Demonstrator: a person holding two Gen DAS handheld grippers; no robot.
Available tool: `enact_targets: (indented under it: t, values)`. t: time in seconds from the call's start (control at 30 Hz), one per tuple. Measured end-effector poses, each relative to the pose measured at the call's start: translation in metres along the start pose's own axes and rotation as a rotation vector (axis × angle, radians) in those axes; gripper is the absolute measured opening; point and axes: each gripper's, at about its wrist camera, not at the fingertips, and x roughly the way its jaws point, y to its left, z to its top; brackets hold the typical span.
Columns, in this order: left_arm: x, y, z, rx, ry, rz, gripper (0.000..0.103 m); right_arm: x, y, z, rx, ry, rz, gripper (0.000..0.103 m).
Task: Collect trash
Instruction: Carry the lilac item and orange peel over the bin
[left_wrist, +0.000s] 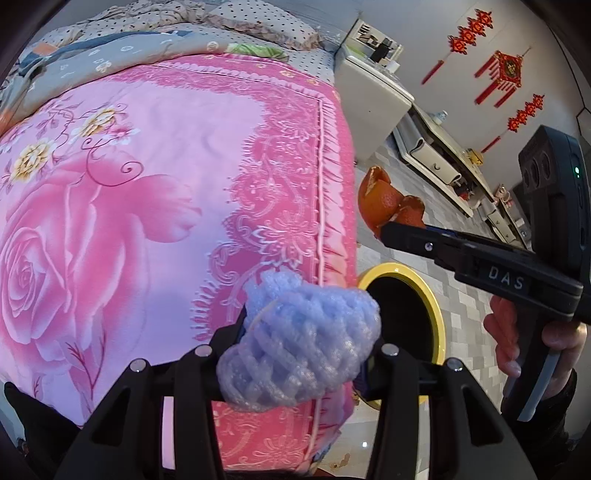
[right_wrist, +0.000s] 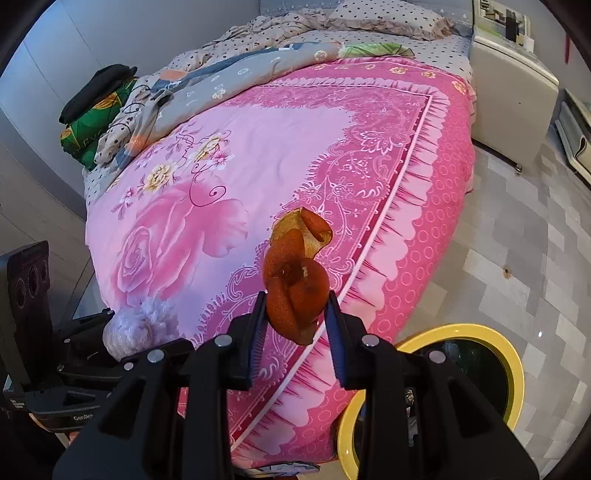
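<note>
Two pieces of trash are held at once, one in each tool. An orange peel (right_wrist: 295, 295), curled and partly folded, is clamped between the blue-padded fingers of the right hand-held gripper (right_wrist: 295, 325); it hangs above the edge of the bed, with the trash bin just below and to the right. In the left wrist view the same orange peel (left_wrist: 388, 199) shows at the tip of the right hand-held gripper (left_wrist: 391, 225), over the floor beside the bed and above the bin.

A wad of pale blue foam netting (left_wrist: 301, 339) is clamped in the left hand-held gripper (left_wrist: 301, 362), bulging out past both fingers, over the bed's corner and right next to the bin's rim. From the right wrist view the foam netting (right_wrist: 129, 328) appears at lower left, in the left hand-held gripper (right_wrist: 110, 343).

A round trash bin (left_wrist: 439, 317) with a yellow rim and dark inside stands on the floor against the bed's side; the same trash bin (right_wrist: 517, 369) lies below the right tool.

A pink rose-printed bedspread (right_wrist: 277, 158) covers the bed, with rumpled dotted bedding (right_wrist: 280, 26) toward the head. Grey tiled floor (right_wrist: 535, 240) runs alongside, a white cabinet (right_wrist: 513, 74) stands by the bed's head, and red knot ornaments (left_wrist: 506, 74) hang on the wall.
</note>
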Motion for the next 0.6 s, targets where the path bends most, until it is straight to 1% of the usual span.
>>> enact_targets:
  t: [0.13, 0.3, 0.4, 0.6]
  values:
    - [0.004, -0.023, -0.001, 0.029, 0.017, -0.017, 0.043, -0.021, -0.021, -0.014, 0.04, -0.026, -0.01, 0.029]
    - [0.012, -0.059, -0.006, 0.089, 0.033, -0.03, 0.043, -0.044, -0.045, -0.031, 0.081, -0.05, -0.033, 0.03]
    - [0.024, -0.076, -0.01, 0.106, 0.063, -0.051, 0.043, -0.053, -0.058, -0.042, 0.094, -0.047, -0.066, 0.03]
    - [0.048, -0.104, -0.023, 0.154, 0.111, -0.077, 0.043, -0.061, -0.09, -0.067, 0.166, -0.034, -0.074, 0.03]
